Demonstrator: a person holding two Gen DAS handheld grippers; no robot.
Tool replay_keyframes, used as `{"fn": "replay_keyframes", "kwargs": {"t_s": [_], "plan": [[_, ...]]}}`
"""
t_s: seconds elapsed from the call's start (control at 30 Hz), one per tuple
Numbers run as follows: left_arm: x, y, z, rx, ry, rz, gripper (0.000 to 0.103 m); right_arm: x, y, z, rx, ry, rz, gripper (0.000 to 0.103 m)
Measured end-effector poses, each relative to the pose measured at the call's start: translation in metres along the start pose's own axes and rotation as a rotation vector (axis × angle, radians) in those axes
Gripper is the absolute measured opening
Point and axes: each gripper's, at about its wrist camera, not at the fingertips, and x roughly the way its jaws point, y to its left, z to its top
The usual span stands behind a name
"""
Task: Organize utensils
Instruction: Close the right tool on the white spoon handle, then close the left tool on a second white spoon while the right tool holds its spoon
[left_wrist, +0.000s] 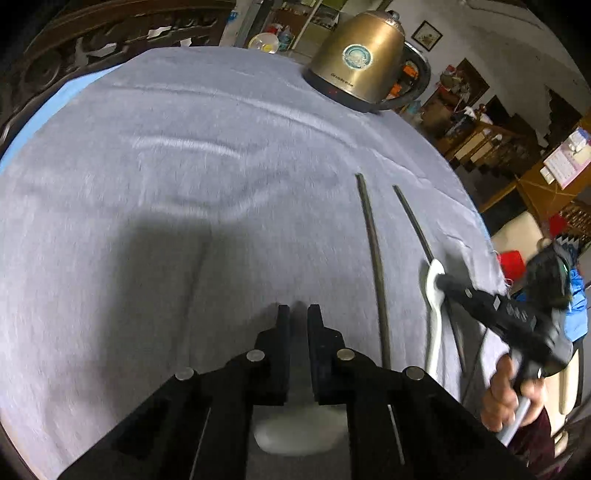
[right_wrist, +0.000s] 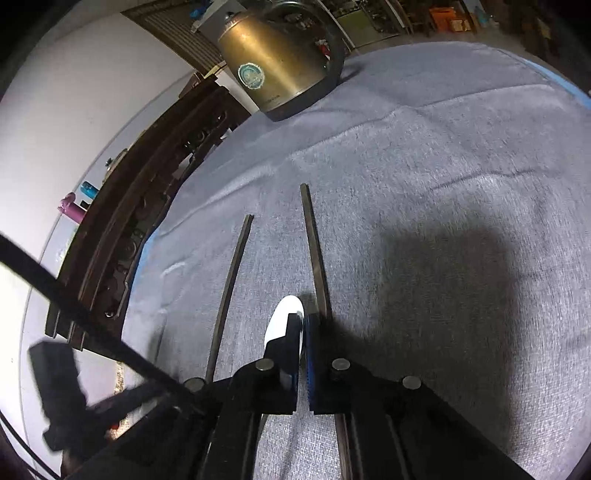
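Two dark chopsticks lie side by side on the grey cloth: one (left_wrist: 376, 273) nearer the middle, the other (left_wrist: 417, 225) nearer the table's right edge. They also show in the right wrist view (right_wrist: 316, 254) (right_wrist: 231, 288). A white spoon (left_wrist: 434, 314) lies between them, bowl pointing away. My right gripper (right_wrist: 303, 317) is shut on the white spoon's bowl (right_wrist: 280, 321); it shows in the left wrist view (left_wrist: 441, 282) too. My left gripper (left_wrist: 298, 308) hovers over bare cloth left of the chopsticks, jaws nearly together, holding nothing. A white object (left_wrist: 295, 432) lies under its body.
A brass-coloured electric kettle (left_wrist: 364, 59) stands at the far edge of the table (left_wrist: 147, 166). The table's right edge runs just beyond the outer chopstick. A dark carved wooden piece (right_wrist: 140, 221) borders the table. A cluttered room lies beyond.
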Motion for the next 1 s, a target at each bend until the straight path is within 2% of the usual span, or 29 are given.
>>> {"fn": "replay_keyframes", "kwargs": {"t_s": [0.07,0.13,0.2,0.23,0.3,0.43,0.47,0.53,0.63,0.8,0.93,1.0], "plan": [[-0.007,0.002,0.006,0.001,-0.003,-0.004,0.009,-0.001,-0.003,-0.001,0.01,-0.004,0.001,0.002],[-0.023,0.001,0.0,0.042,-0.033,0.011,0.016,-0.002,-0.006,-0.002,0.024,-0.008,0.014,0.003],[-0.034,0.003,-0.01,0.073,-0.022,0.052,0.053,-0.004,-0.012,-0.005,0.05,-0.024,0.042,0.003],[-0.041,0.007,-0.018,0.064,-0.014,0.063,0.058,-0.004,-0.016,-0.008,0.069,-0.041,0.063,0.003],[-0.046,0.009,-0.029,0.049,0.015,0.035,0.058,-0.004,-0.021,-0.011,0.094,-0.066,0.09,0.003],[-0.046,0.013,-0.054,-0.045,0.076,-0.011,0.059,-0.01,-0.02,-0.014,0.078,-0.103,0.07,0.005],[-0.042,0.014,-0.056,-0.069,0.094,-0.029,0.058,-0.012,-0.02,-0.015,0.073,-0.115,0.069,0.007],[-0.04,0.01,-0.055,-0.083,0.081,-0.018,0.059,-0.016,-0.021,-0.015,0.07,-0.14,0.071,0.007],[-0.037,0.007,-0.055,-0.153,0.104,-0.067,0.059,-0.018,-0.02,-0.016,0.051,-0.143,0.083,0.007],[-0.025,-0.002,-0.038,-0.202,0.071,-0.055,0.06,-0.017,-0.008,-0.018,-0.03,-0.118,0.086,0.007],[-0.01,-0.005,-0.012,-0.222,0.047,-0.042,0.059,-0.015,-0.008,-0.017,-0.029,-0.109,0.104,0.007],[-0.002,-0.009,-0.003,-0.213,0.068,-0.012,0.04,-0.015,-0.009,-0.016,-0.025,-0.108,0.11,0.007]]}}
